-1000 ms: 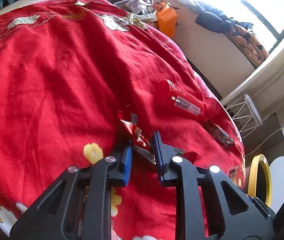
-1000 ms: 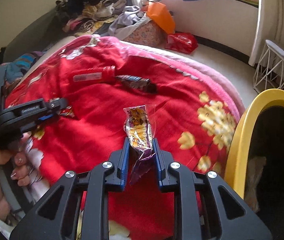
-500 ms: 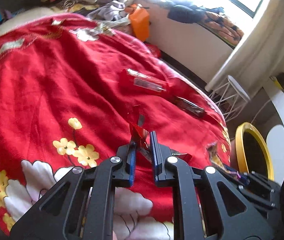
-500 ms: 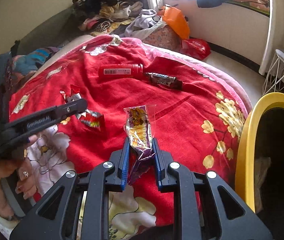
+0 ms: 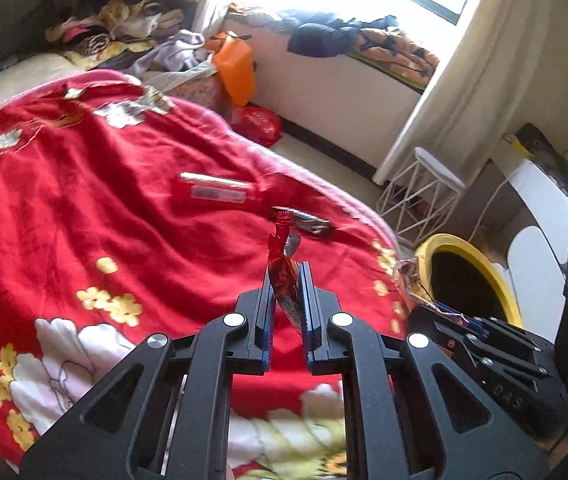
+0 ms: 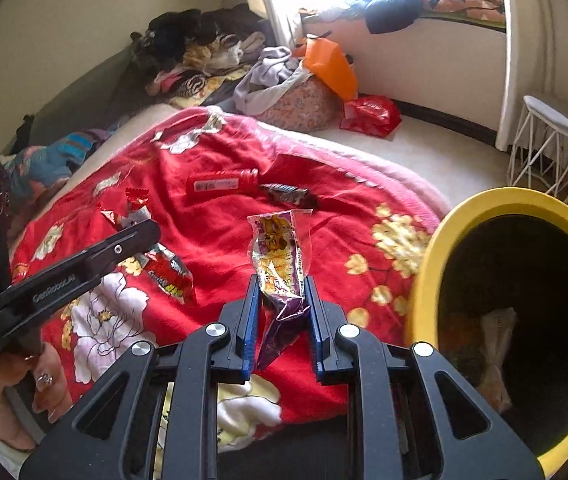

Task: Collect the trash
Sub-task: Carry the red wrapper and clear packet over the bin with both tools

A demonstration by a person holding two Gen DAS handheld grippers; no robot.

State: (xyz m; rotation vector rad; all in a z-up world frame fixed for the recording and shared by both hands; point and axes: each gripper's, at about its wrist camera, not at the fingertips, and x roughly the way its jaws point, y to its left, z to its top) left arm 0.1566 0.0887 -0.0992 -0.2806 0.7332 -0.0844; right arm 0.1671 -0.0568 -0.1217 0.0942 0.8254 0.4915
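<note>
Both hand-held grippers, L (image 5: 286, 280) & R (image 6: 281, 292), clamped, angled downward.

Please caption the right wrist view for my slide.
Right tongs grip a purple snack wrapper beside the yellow bin.

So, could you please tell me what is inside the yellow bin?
Inside the yellow bin, a crumpled pale wrapper lies against the dark wall. The bottom is in shadow, so anything deeper cannot be seen.

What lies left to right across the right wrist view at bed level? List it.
Black left gripper pinching a red foil wrapper → clear purple-and-yellow snack packet in the right gripper → yellow-rimmed round bin → white wire stool.
</note>
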